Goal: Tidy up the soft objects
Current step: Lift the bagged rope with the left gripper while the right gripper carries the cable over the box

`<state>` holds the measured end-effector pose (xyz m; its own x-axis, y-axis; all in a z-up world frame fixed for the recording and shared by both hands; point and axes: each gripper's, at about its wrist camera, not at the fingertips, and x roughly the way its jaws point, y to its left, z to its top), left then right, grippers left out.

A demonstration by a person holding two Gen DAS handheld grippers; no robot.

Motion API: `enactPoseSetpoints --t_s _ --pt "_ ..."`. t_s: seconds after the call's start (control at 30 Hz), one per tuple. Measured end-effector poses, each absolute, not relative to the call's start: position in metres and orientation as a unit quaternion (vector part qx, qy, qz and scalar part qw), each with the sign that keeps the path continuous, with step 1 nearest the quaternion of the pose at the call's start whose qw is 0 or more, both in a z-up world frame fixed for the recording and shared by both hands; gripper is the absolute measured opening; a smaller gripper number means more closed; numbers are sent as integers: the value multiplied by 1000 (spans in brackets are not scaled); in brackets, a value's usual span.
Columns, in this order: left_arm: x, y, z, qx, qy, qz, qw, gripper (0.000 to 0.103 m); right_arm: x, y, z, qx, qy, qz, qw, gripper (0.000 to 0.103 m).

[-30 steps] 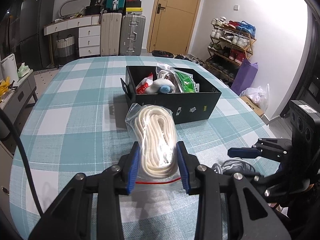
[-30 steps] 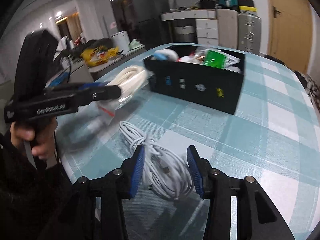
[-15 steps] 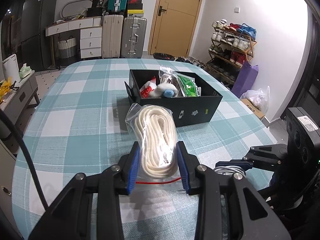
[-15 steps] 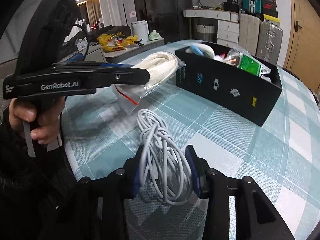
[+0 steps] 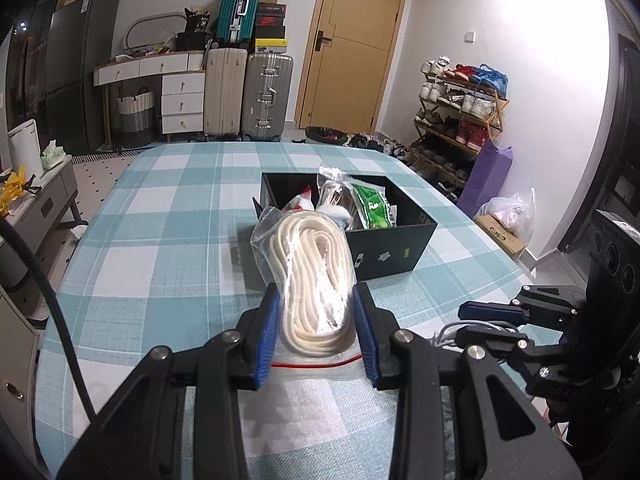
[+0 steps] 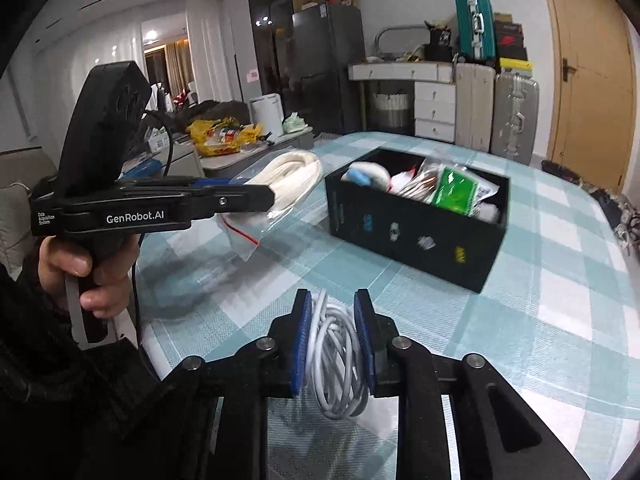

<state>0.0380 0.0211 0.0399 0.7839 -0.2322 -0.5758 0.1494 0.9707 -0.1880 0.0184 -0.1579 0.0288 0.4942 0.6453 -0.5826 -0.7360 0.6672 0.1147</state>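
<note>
My left gripper (image 5: 316, 336) is shut on a clear zip bag of coiled white rope (image 5: 310, 280) and holds it above the checked table, short of the black box (image 5: 384, 252). From the right wrist view the same bag (image 6: 288, 180) hangs to the left of the box (image 6: 416, 228). My right gripper (image 6: 332, 344) is shut on a coil of white cable (image 6: 336, 364), lifted off the table. The box holds a green packet (image 6: 456, 192), a white and blue soft item (image 6: 364, 174) and other bagged things.
The table has a teal and white checked cloth (image 5: 160, 240). The right gripper (image 5: 492, 320) is close to the right of the left one. Suitcases, drawers and a shoe rack stand beyond the table.
My right gripper closed on the white cable and lifted it off the table. My left gripper rose and drew back a little from the box with the rope bag.
</note>
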Motion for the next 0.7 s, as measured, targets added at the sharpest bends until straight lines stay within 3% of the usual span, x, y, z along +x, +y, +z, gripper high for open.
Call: enactPoseSetpoints --t_s 0.13,0.37,0.43,0.7 --pt "38 22 44 -66 306 -100 944 34 16 -165 35 -75 293 392 869 17" --pt "39 22 37 -69 315 -100 941 34 19 -161 7 -106 346 369 856 19" --pt "39 21 35 -70 318 -100 940 34 21 -160 0 -111 356 362 854 36" --pt "39 20 34 -70 318 -100 940 34 31 -146 -18 -128 380 358 843 39"
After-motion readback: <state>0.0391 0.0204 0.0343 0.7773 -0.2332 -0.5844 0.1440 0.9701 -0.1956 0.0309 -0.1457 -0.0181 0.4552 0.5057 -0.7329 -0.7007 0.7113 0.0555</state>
